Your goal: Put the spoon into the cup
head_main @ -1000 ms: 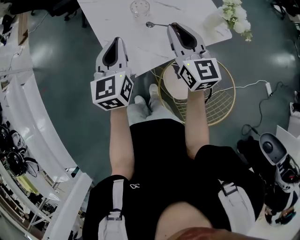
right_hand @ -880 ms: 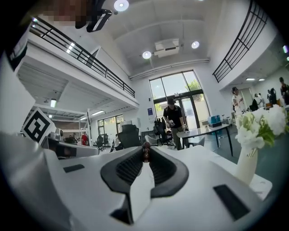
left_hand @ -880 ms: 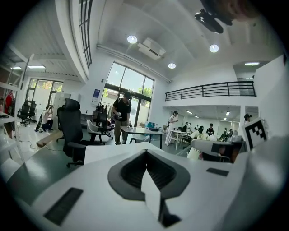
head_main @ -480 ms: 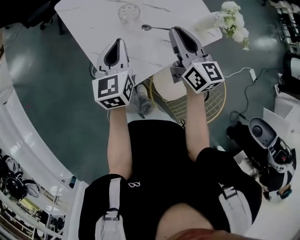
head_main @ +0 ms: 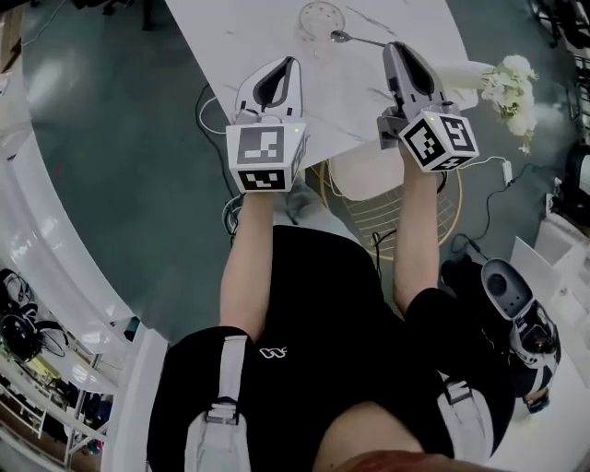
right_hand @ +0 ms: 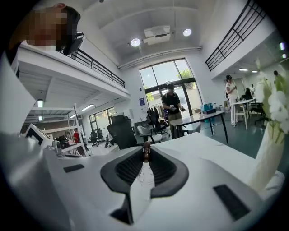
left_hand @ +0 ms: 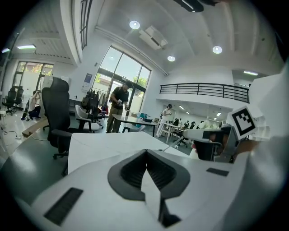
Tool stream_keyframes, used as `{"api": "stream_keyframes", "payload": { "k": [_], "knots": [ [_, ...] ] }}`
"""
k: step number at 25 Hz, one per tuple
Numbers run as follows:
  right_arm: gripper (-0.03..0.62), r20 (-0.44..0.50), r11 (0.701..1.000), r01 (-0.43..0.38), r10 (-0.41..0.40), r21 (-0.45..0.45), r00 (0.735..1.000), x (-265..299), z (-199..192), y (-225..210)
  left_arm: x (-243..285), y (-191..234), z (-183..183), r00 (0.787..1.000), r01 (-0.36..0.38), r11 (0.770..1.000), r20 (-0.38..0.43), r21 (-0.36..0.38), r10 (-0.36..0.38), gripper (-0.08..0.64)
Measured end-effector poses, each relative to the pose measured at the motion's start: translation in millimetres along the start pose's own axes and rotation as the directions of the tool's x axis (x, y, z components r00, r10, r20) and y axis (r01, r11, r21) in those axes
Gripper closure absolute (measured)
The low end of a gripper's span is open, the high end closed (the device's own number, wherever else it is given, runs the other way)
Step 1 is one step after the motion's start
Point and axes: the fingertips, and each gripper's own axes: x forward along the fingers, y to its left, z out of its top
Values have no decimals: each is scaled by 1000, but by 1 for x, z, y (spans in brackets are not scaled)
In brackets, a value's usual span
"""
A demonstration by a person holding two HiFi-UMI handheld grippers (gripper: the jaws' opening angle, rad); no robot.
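A clear glass cup (head_main: pixel 320 16) stands near the far edge of the white marble table (head_main: pixel 240 37). Just to its right lies a metal spoon (head_main: pixel 358 40), bowl towards the cup. My right gripper (head_main: pixel 398 46) hovers over the table with its tips close to the spoon's handle end, jaws together and nothing in them (right_hand: pixel 145 153). Further left, my left gripper (head_main: pixel 287 62) is over the table's near part, short of the cup, also shut and empty (left_hand: pixel 146 152).
A white vase (head_main: pixel 466 74) with white flowers (head_main: pixel 512 81) stands on the table's right corner, beside my right gripper. A gold wire stool (head_main: pixel 433 198) sits under the near edge. Cables and a power adapter (head_main: pixel 505 171) lie on the floor. People stand at desks far off.
Both grippers have moved forward and down over the table. The right one's tips have come closer to the spoon's handle. Cup and spoon have not shifted on the table.
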Motion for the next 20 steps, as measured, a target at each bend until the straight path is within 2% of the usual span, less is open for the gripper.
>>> {"api": "stream_keyframes", "payload": {
  "k": [9, 16, 20],
  "knots": [
    [541, -130, 996, 3, -16, -95, 991, 70, -27, 9, 6, 31, 10, 1000, 8, 1000, -4, -15, -8, 546],
    [541, -264, 989, -30, -10, -146, 964, 115, -60, 18, 11, 42, 7, 1000, 16, 999, -20, -38, -17, 546],
    [541, -327, 990, -40, -5, -133, 945, 124, -77, 15, 16, 41, 4, 999, 28, 999, -28, -41, -29, 546]
  ]
}}
